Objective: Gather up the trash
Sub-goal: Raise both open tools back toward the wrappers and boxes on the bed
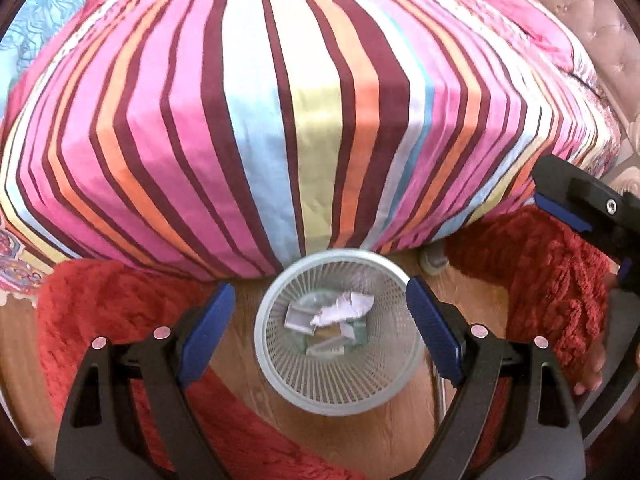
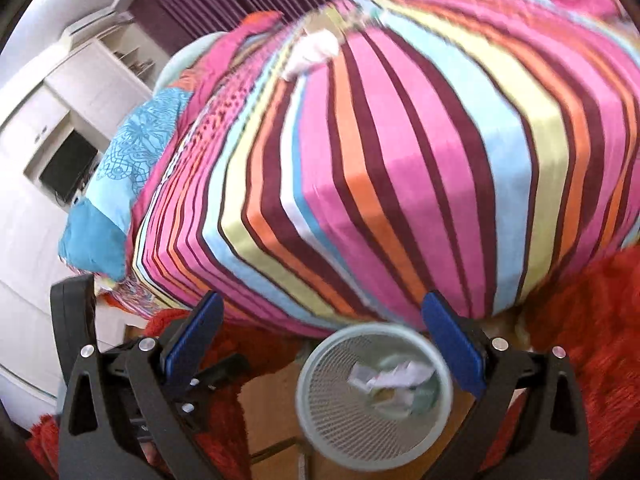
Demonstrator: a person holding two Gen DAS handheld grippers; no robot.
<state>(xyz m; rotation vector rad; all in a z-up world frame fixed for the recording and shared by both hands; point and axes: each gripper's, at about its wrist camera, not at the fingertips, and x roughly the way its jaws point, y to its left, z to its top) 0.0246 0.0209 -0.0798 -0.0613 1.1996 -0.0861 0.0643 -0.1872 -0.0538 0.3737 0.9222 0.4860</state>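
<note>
Both my grippers (image 1: 320,328) (image 2: 320,344) gape empty above the basket (image 1: 340,396) holding crumpled paper (image 1: 344,310); a white scrap (image 2: 316,54) remains at twelve o'clock on the bed (image 1: 260,120).

trash (image 1: 342,312) in basket (image 1: 280,392), bed (image 1: 280,120) behind

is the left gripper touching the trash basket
Apart: left wrist view shows the left gripper open above the trash basket, rim clear of both fingers.
</note>
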